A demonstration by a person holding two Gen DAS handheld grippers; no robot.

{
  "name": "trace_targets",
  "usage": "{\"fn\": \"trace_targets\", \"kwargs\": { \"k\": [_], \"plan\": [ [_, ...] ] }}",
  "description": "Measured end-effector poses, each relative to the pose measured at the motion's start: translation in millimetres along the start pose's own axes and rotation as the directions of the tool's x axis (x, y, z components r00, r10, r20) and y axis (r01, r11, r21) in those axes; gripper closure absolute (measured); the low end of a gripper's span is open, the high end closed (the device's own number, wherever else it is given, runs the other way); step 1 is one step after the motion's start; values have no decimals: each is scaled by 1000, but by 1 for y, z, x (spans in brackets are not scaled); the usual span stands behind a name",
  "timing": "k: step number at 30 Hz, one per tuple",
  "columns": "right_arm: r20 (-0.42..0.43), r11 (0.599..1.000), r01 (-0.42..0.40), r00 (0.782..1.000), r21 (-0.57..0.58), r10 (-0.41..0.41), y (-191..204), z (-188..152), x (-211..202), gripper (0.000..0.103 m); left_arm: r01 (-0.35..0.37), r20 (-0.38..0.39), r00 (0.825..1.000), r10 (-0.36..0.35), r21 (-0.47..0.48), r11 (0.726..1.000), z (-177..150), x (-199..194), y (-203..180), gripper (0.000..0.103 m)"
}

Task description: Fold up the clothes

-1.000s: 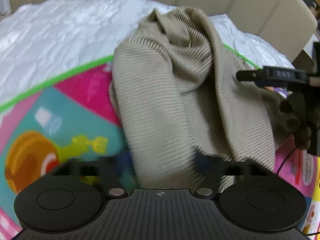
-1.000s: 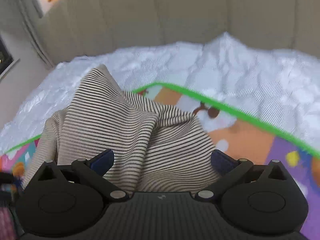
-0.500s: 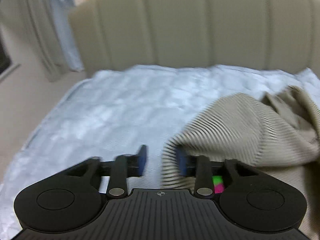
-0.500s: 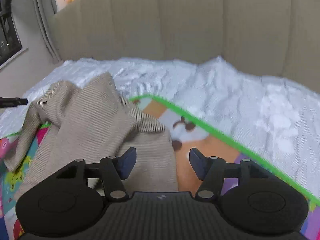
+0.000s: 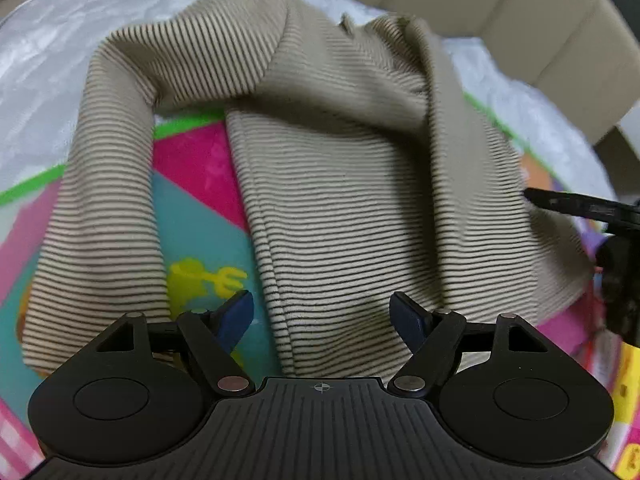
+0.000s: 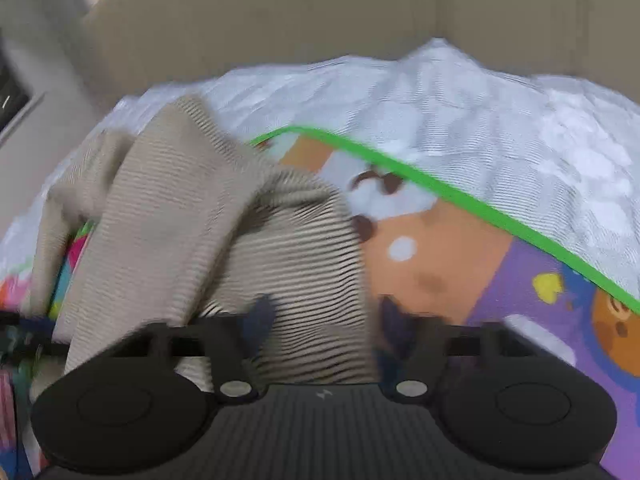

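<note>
No writing can be read anywhere. The left tongs (image 5: 322, 314) are held low and level, spread wide, gripping nothing. The striped sweater (image 5: 360, 184) is draped just ahead of them on the play mat (image 5: 192, 216). The right tongs (image 6: 324, 320) are spread too, blurred, with the sweater's edge lying between their tips.

Soft even indoor light; fisheye-curved edges, dark vignetted corners, right wrist view motion-blurred.
</note>
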State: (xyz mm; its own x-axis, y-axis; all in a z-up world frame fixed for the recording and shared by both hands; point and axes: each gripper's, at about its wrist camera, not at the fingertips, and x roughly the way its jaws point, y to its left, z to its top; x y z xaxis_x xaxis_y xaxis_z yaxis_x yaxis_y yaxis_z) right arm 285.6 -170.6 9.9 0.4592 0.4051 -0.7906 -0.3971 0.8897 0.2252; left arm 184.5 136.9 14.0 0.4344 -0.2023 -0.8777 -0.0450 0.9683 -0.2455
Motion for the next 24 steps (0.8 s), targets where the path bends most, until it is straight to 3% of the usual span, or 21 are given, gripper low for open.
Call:
{"fn": "trace_targets", "kwargs": {
  "k": [1, 2, 4, 7, 8, 13, 17, 18, 20, 21, 22, 24],
  "plan": [
    [-13, 1000, -10, 1000, -24, 10, 7, -5, -2, 86, -19, 3, 1000, 18, 14, 1000, 0, 1, -4, 31],
    [-27, 999, -22, 999, -46, 20, 13, -11, -5, 90, -45, 6, 999, 45, 49, 998, -3, 0, -9, 45],
    [-48, 996, -54, 998, -73, 51, 25, -24, -11, 92, -86, 11, 996, 85, 110, 990, -12, -4, -16, 60],
    [-101, 988, -124, 988, -94, 114, 42, -50, -26, 92, -60, -29, 998, 62, 74, 995, -22, -13, -10, 83],
    [-123, 984, -143, 984, -108, 130, 47, -58, -32, 92, -50, -52, 997, 53, 64, 997, -28, -17, -9, 85],
    [-229, 965, -227, 954, -132, 193, 59, -97, -65, 93, 7, -185, 983, 11, 101, 995, -72, -40, -10, 85],
    [-257, 965, -238, 945, -110, 204, 52, -116, -88, 92, 101, -307, 950, -57, 130, 986, -105, -52, -14, 82],
    [-238, 966, -238, 949, -104, 208, 48, -114, -94, 92, 128, -328, 941, -78, 132, 983, -112, -55, -15, 80],
    [-148, 971, -216, 969, -105, 199, 40, -104, -112, 85, 185, -357, 925, -129, 128, 974, -120, -59, -16, 62],
    [-93, 971, -188, 980, -145, 176, 42, -96, -119, 82, 207, -350, 924, -155, 115, 972, -117, -62, -15, 59],
    [-37, 970, -156, 988, -188, 152, 44, -88, -127, 76, 225, -339, 924, -179, 101, 969, -112, -66, -14, 56],
    [19, 942, -115, 992, -316, 128, 58, -79, -133, 61, 229, -278, 940, -197, 88, 969, -97, -73, -11, 50]
  ]
}}
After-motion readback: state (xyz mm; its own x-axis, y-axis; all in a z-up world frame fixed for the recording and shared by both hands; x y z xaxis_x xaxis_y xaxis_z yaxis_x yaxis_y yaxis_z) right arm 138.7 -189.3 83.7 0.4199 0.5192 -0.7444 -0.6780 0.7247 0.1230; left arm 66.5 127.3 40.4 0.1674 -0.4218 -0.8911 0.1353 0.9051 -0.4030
